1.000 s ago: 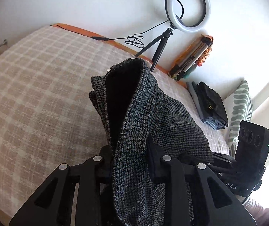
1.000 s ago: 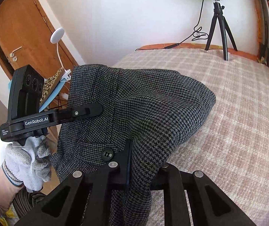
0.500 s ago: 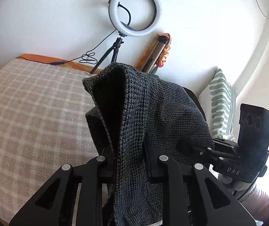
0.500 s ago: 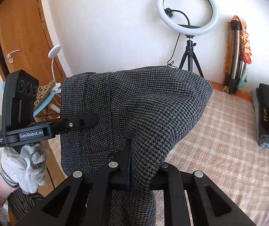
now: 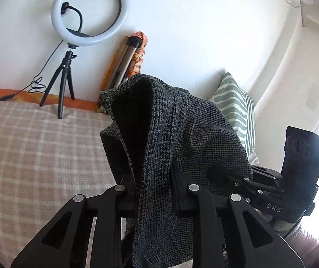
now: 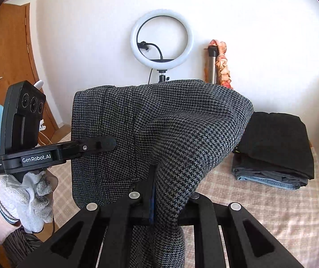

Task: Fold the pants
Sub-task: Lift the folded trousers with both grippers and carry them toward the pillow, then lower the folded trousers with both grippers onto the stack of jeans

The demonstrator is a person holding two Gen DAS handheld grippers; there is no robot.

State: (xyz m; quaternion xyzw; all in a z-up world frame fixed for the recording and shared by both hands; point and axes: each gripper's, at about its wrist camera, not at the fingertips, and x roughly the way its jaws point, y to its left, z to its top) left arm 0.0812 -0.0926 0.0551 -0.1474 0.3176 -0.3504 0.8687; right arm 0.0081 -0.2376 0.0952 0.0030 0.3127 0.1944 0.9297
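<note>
The pants [image 5: 181,147] are dark grey houndstooth, folded into a thick bundle and held up in the air above the bed. My left gripper [image 5: 154,192] is shut on one edge of the bundle. My right gripper [image 6: 166,192] is shut on the other edge; the cloth [image 6: 159,134] drapes over its fingers and hides the tips. Each gripper shows in the other's view, clamped on the pants: the right one [image 5: 226,176] and the left one [image 6: 106,144].
A bed with a beige checked cover [image 5: 36,156] lies below. A stack of folded dark clothes [image 6: 275,147] sits on it at the right. A ring light on a tripod [image 5: 88,15] and a striped pillow [image 5: 235,105] stand by the wall. A wooden door [image 6: 5,67] is at left.
Both grippers have lifted the folded pants off the bed and tilted upward and to the right, toward the stack of clothes. Both stay shut on the pants.
</note>
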